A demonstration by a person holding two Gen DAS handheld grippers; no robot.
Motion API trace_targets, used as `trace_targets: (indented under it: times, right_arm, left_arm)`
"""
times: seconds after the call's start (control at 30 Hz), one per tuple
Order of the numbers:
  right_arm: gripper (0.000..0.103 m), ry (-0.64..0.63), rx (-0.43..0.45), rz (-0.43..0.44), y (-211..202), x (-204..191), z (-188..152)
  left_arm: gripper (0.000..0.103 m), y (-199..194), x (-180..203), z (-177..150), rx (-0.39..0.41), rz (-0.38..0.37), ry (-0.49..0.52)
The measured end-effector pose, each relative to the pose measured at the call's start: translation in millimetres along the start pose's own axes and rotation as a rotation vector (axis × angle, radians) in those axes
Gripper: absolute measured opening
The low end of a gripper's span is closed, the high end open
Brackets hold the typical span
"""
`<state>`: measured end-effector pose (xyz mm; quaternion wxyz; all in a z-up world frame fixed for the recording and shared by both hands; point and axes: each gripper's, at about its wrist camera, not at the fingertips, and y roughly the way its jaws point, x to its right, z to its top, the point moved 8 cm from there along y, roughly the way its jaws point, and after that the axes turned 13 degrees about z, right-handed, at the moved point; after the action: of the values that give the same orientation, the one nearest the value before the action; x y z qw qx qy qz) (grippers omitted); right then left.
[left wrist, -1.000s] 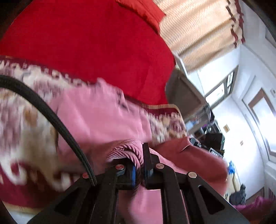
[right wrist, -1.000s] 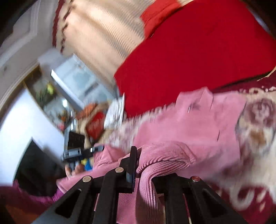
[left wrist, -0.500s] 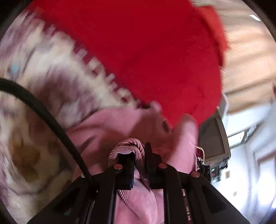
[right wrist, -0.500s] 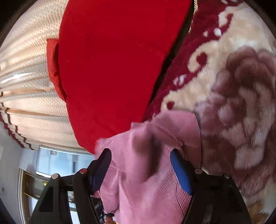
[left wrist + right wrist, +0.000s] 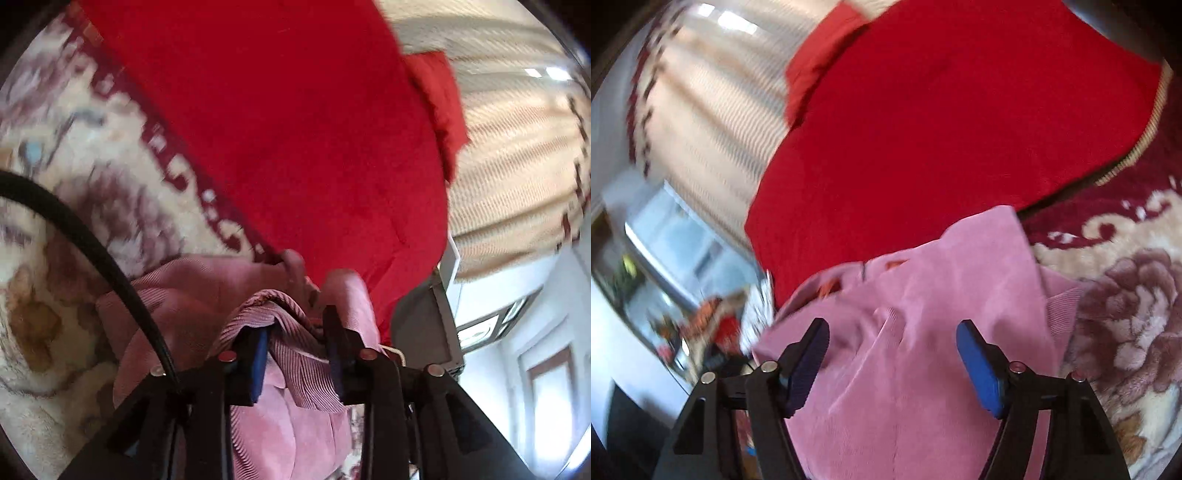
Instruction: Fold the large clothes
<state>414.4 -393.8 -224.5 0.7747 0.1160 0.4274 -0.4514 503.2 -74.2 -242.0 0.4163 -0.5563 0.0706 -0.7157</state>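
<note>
A pink ribbed garment lies on a cream and dark red floral blanket. My right gripper is open just above it, with nothing between its blue pads. In the left wrist view, the garment is bunched, and its ribbed hem runs between the fingers of my left gripper. The left jaws stand partly apart with the fold loose between them.
A bright red cover lies beyond the garment. Beige curtains hang behind it. A black cable crosses the left wrist view. A grey box and cluttered furniture stand beside the bed.
My right gripper opened half a second ago and has let go of the hem; the garment now lies flat beneath it. My left gripper's jaws have widened around the ribbed fold.
</note>
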Motion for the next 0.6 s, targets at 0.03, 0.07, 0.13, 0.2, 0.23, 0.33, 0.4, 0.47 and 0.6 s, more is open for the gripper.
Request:
trace_targets:
  times: [0.03,0.07,0.13,0.2,0.23,0.33,0.4,0.47,0.6]
  right_arm:
    - [0.074,-0.03,-0.019,-0.012,6.2,-8.1,-6.8]
    - [0.074,-0.042,-0.031,-0.022,9.0,-8.8,-10.7]
    - [0.074,-0.051,-0.07,-0.04,19.8,-12.4,-22.3]
    - [0.074,-0.031,-0.124,-0.067,35.2,-4.4,-30.0]
    - [0.074,-0.014,-0.161,-0.101,43.8,4.1,-36.6]
    - [0.074,0.027,-0.192,-0.14,57.4,19.7,-48.2]
    - [0.074,0.018,-0.168,-0.129,53.0,13.2,-43.9]
    - [0.074,0.017,-0.148,-0.122,49.8,13.5,-40.1]
    - [0.073,0.076,-0.176,-0.141,60.6,30.2,-45.9]
  left_arm:
    - [0.039,-0.8,6.6,-0.4,0.021,-0.004,0.025]
    - [0.059,-8.0,11.0,0.4,0.05,-0.02,0.042]
    - [0.088,-34.0,14.7,10.1,0.19,-0.035,0.036]
    - [0.091,-63.5,4.6,22.5,0.366,-0.008,-0.019]
    - [0.091,-70.3,0.0,25.5,0.399,0.057,-0.017]
    - [0.091,-62.6,11.8,15.0,0.33,0.116,0.11]
    - [0.091,-49.0,29.3,-5.5,0.249,0.109,0.23]
    - [0.091,-29.4,45.0,-27.9,0.193,0.182,0.388]
    - [0.091,11.7,44.7,-46.1,0.163,0.396,0.549]
